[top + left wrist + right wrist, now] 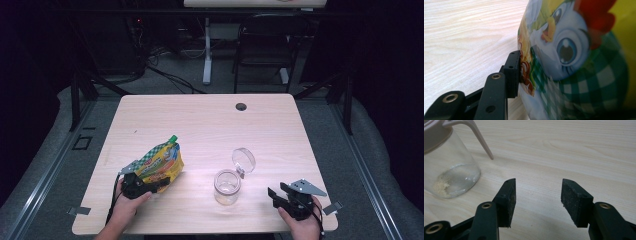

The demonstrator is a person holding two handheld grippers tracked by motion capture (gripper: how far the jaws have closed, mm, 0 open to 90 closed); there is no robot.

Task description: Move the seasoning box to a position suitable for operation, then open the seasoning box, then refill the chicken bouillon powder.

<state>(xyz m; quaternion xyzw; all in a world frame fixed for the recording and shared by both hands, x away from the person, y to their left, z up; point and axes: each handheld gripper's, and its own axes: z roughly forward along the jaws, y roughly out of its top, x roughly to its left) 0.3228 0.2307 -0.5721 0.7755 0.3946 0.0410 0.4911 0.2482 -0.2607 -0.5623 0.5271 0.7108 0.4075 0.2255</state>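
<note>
Left hand-held gripper (150, 186) clamped on a yellow-green snack pouch (161, 162) (rooster print, green cap) at the bench's (200, 125) front left, right hand-held gripper (537, 195) with jaws apart and nothing between, near the open-lidded glass jar (227, 186).

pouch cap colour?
Green; the cap tops the pouch, clearest in the high view.

— What's the pouch (161, 162) like?
— Yellow and green-checked, cartoon chicken printed on it (green cap at the far end), lying tilted on the table's near left part.
— Gripped?
— Yes, a black pad presses its side.
</note>
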